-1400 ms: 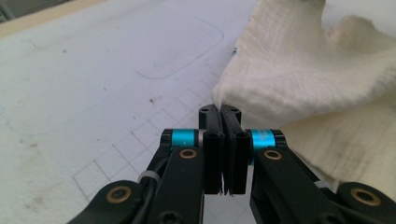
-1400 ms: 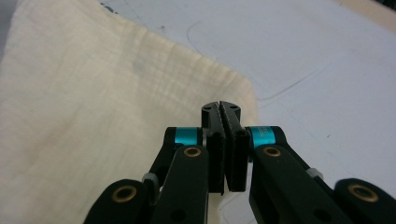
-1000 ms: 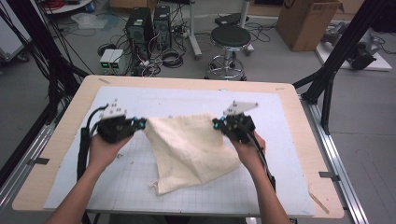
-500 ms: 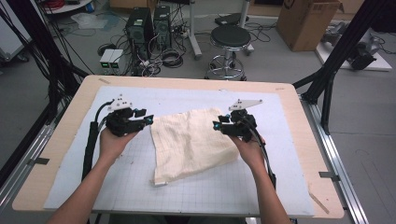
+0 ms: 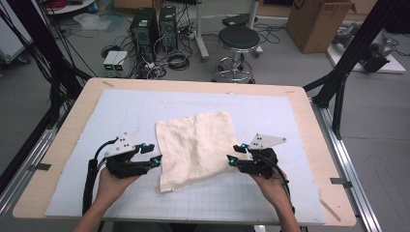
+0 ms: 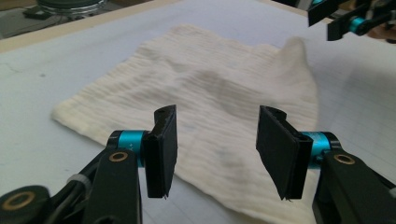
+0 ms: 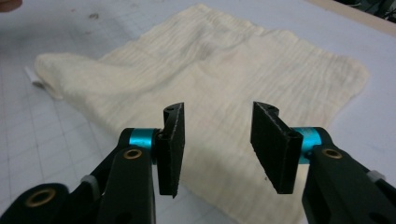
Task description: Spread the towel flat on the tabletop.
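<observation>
**Cloth let go, both grippers back at its sides**

Since the earlier pictures, the cream cloth (image 5: pixel 196 147) had dropped from a raised, bunched sheet strung between the two grippers to a flat, folded patch lying on the mat, and both hands had come back toward the near edge of the table.

It lay near the middle of the pale grid mat (image 5: pixel 290 116), roughly square, with its near left corner carrying a small white tag. In the left gripper view one far corner of the cloth (image 6: pixel 205 98) still stood up in a soft peak; the rest was flat.

To its left sat the left gripper (image 5: pixel 151 153), its jaws just beside the cloth's left edge. They had just been opening and stood apart, released — the cloth showed behind and below the gap, with nothing pinched between the pads. To its right the right gripper (image 5: pixel 233 154) mirrored it: jaws just opened, spread, nothing held, tips close to the right edge. In the right gripper view the cloth (image 7: pixel 224 79) stretched away beyond the open jaws.

Past the wooden table (image 5: pixel 63 145) stood a round black stool (image 5: pixel 237 38), computer towers (image 5: pixel 153 26) and a cardboard box (image 5: pixel 316 21) on the floor.
</observation>
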`<state>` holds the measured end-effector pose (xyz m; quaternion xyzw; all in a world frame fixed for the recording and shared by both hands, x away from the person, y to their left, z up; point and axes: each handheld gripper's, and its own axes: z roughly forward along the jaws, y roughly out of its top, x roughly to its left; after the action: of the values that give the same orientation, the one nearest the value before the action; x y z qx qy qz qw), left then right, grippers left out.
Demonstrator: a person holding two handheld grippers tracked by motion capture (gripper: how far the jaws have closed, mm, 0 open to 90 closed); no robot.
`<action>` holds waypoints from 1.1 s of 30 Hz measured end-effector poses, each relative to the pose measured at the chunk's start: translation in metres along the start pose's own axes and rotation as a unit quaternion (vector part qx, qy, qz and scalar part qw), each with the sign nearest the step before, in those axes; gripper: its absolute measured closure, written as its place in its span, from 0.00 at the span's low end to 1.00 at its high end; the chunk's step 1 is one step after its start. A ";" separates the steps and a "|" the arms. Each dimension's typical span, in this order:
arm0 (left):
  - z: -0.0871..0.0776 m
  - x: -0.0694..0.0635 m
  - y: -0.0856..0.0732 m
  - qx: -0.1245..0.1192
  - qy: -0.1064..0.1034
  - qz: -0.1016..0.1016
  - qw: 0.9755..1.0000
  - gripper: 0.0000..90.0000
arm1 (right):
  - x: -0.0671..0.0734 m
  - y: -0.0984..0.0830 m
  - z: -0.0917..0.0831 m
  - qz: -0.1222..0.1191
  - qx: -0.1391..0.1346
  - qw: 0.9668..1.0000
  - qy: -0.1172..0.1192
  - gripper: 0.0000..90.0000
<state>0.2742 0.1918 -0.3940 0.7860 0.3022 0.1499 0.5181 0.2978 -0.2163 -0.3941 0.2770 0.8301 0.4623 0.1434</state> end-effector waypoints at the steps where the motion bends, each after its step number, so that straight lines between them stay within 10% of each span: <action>1: -0.001 -0.004 -0.003 0.001 -0.007 0.003 1.000 0.53 | 0.001 -0.004 -0.001 0.001 0.003 1.000 0.000 0.62; 11: 0.008 -0.027 -0.027 0.057 -0.040 0.038 0.997 0.44 | 0.002 -0.040 -0.002 -0.009 0.051 0.999 0.001 0.66; 22: 0.031 -0.035 -0.037 0.141 -0.055 0.082 0.985 0.64 | -0.019 -0.044 0.018 0.019 0.080 0.997 -0.014 0.73; 33: 0.034 -0.025 -0.035 0.133 -0.037 0.063 0.988 0.93 | -0.021 -0.041 0.026 0.018 0.097 0.995 -0.026 0.97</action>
<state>0.2622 0.1610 -0.4384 0.8704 0.2495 0.1115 0.4096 0.3141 -0.2282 -0.4426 0.3164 0.8618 0.3751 0.1289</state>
